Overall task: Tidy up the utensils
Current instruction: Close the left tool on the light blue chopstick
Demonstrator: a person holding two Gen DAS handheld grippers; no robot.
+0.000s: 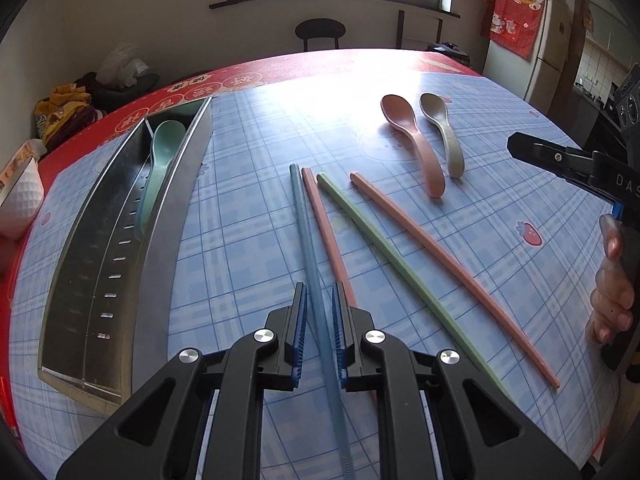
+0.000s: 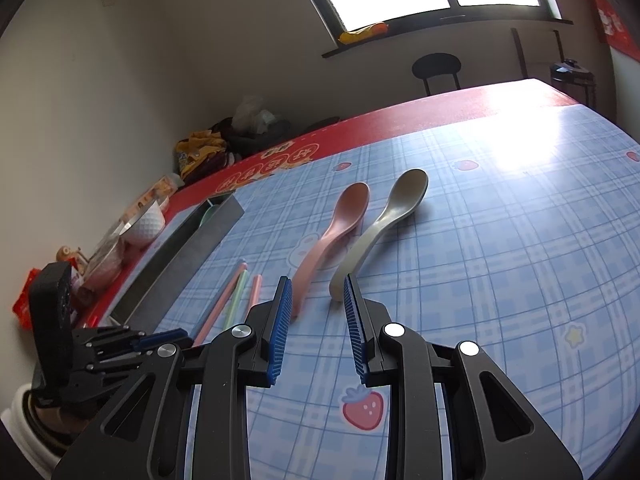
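Note:
My left gripper (image 1: 320,304) straddles a blue chopstick (image 1: 306,232) that lies on the checked tablecloth; the jaws stand a little apart on either side of it, not closed on it. Beside it lie a pink chopstick (image 1: 324,228), a green chopstick (image 1: 384,256) and a second pink chopstick (image 1: 452,272). A pink spoon (image 1: 412,140) and a grey spoon (image 1: 444,132) lie further back. A green spoon (image 1: 160,160) lies in the steel tray (image 1: 168,248) at left. My right gripper (image 2: 316,300) is open and empty, just short of the pink spoon (image 2: 336,232) and grey spoon (image 2: 384,220).
A white bowl (image 1: 20,196) and snack packets sit on the red table border at the far left. The right gripper's body and the hand holding it (image 1: 612,280) are at the right edge. A black stool (image 1: 320,34) stands beyond the table.

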